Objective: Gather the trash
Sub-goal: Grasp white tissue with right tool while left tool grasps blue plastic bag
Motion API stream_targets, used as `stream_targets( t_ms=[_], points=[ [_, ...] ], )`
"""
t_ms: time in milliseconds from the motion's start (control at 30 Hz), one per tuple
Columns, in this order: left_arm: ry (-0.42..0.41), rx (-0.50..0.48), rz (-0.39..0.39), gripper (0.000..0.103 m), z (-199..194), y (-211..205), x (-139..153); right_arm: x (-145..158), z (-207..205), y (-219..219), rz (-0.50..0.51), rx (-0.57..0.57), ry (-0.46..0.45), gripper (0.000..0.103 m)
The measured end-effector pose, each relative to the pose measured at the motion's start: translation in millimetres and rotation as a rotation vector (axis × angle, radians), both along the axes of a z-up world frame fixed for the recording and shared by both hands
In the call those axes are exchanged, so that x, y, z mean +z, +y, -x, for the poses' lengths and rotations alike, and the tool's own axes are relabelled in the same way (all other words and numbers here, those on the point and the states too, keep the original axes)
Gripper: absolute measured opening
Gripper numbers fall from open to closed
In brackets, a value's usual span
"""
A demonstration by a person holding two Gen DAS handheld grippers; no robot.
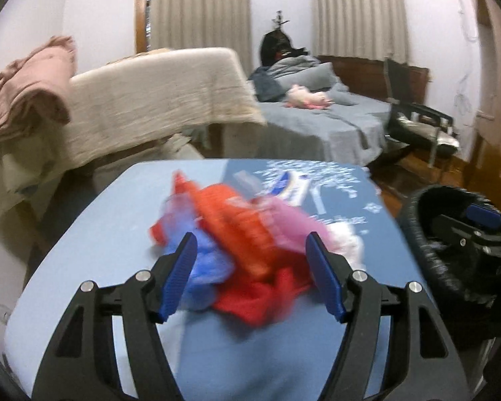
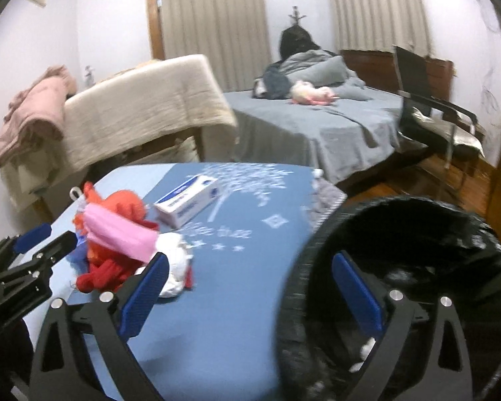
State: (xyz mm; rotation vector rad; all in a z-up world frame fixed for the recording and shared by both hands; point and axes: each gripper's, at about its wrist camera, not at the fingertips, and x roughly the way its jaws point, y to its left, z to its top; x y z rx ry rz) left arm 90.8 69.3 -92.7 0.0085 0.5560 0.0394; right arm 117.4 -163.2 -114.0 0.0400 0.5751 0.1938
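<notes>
A pile of trash (image 1: pixel 243 220) in red, orange, pink and blue, with a white wad (image 1: pixel 344 240) at its right, lies on the blue table (image 1: pixel 100 234). My left gripper (image 1: pixel 250 239) stands open at the near side of the pile, its blue pads apart and pressing nothing. In the right wrist view the pile (image 2: pixel 117 234) and white wad (image 2: pixel 173 260) lie left of my right gripper (image 2: pixel 250 260). That gripper is wide open, with one finger over the table and the other over the black-lined bin (image 2: pixel 400 220), and it holds nothing. The left gripper (image 2: pixel 51 237) shows at the far left.
A white and blue box (image 2: pixel 190 197) lies on the table behind the pile. The bin (image 1: pixel 427 250) stands off the table's right edge, with the right gripper (image 1: pixel 474 225) above it. A cream-covered piece of furniture (image 2: pixel 143 107), a grey bed (image 2: pixel 317 123) and a chair (image 2: pixel 444 123) stand beyond.
</notes>
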Motion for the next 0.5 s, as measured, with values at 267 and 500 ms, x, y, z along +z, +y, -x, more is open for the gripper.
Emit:
stream_targets(
  t_ms=[267, 500],
  points=[
    [0.039, 0.067, -0.001, 0.066, -9.9, 35.9, -19.8, -28.8, -25.4, 43.9, -0.003, 0.052, 0.076, 0.082],
    [0.084, 0.06, 0.006, 0.064, -19.4, 50.2, -37.1, -45.3, -42.4, 65.7, 0.012, 0.094, 0.139, 0.067]
  ],
)
